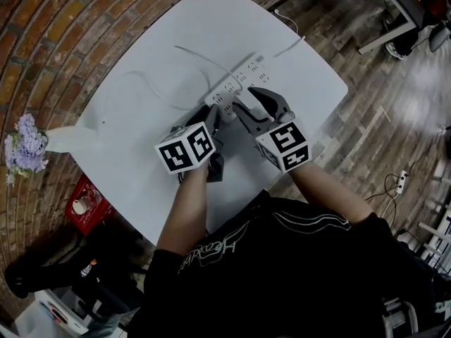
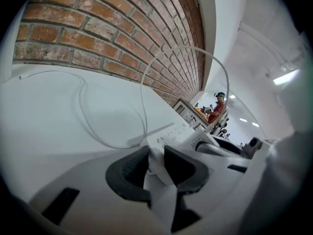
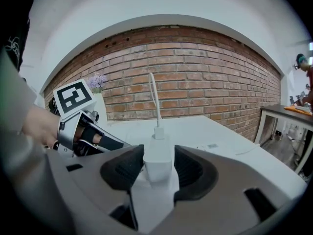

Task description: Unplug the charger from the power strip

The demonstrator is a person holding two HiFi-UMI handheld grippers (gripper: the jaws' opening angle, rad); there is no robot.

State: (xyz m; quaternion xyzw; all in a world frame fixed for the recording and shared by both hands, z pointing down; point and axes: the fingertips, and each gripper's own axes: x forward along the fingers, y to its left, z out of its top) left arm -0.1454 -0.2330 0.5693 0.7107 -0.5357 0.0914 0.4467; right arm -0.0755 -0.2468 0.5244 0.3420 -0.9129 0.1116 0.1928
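On the white table (image 1: 141,160) lies a white power strip (image 1: 243,76). My left gripper (image 1: 211,115) is at its near end; in the left gripper view the strip's end (image 2: 157,155) sits between the two dark pads (image 2: 129,173), which press on its sides. My right gripper (image 1: 248,98) stands to the right of it, jaws wide apart. In the right gripper view the white charger (image 3: 157,155) stands upright between the pads (image 3: 122,170), with a narrow gap beside it. Its white cable (image 3: 154,94) rises from its top.
A loose white cable (image 1: 151,83) curls over the table's left half. A white vase with purple flowers (image 1: 25,146) stands at the left edge. A red crate (image 1: 88,203) and another power strip (image 1: 402,182) lie on the floor. A brick wall (image 3: 195,82) backs the table.
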